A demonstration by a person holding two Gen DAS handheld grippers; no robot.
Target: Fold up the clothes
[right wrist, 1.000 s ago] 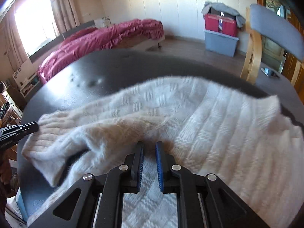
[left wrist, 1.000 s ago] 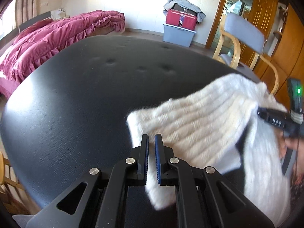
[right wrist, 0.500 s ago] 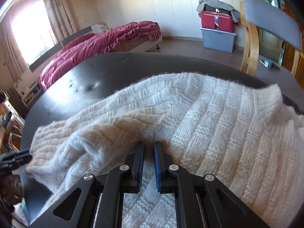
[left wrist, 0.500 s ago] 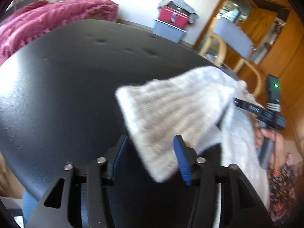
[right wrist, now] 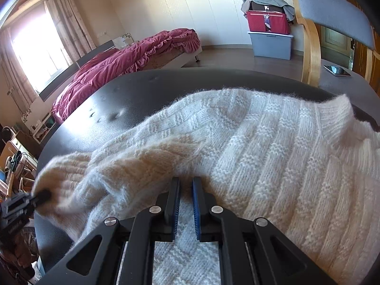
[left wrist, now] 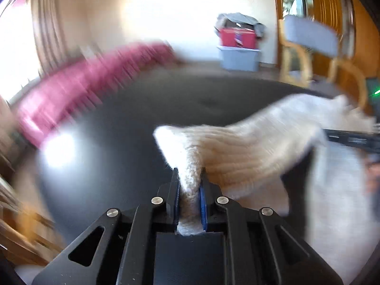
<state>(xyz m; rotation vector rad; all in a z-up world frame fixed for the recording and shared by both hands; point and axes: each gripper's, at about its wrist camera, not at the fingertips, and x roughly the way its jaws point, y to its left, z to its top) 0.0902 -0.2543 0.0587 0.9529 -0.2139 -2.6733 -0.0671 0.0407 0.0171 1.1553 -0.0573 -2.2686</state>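
Sweater (right wrist: 261, 147), cream and chunky-knit, lies spread over the black padded table (right wrist: 147, 87), filling the space ahead of and beneath the right gripper (right wrist: 186, 182) and running off to its right. One sleeve (left wrist: 237, 147) stretches from the body toward the left gripper (left wrist: 189, 180), whose jaws are closing on the ribbed cuff; a wad of knit sits squeezed between the blue pads (left wrist: 202, 201) and pokes out behind them. In the left wrist view the sleeve rises off the table in front of that gripper and slopes away to its right, where the rest of the garment lies; the view is smeared with motion.

The right gripper has its jaws drawn nearly together, tips pressing into a ridge of bunched fabric just ahead of them, with flat knit showing below between the fingers. Whether it actually pinches yarn or only pins the body down I cannot tell.

As a judgement, folding is at an early stage: the body is laid out but rumpled, the collar (right wrist: 342, 109) sits far right of the right gripper, and no neat fold is visible yet. Left to do: carry this sleeve across the body, treat the other sleeve likewise, then fold the body over.

Beyond the table stand a bed with a red quilt (right wrist: 133, 57), a grey storage bin (right wrist: 270, 45) and a wooden chair (right wrist: 332, 11).
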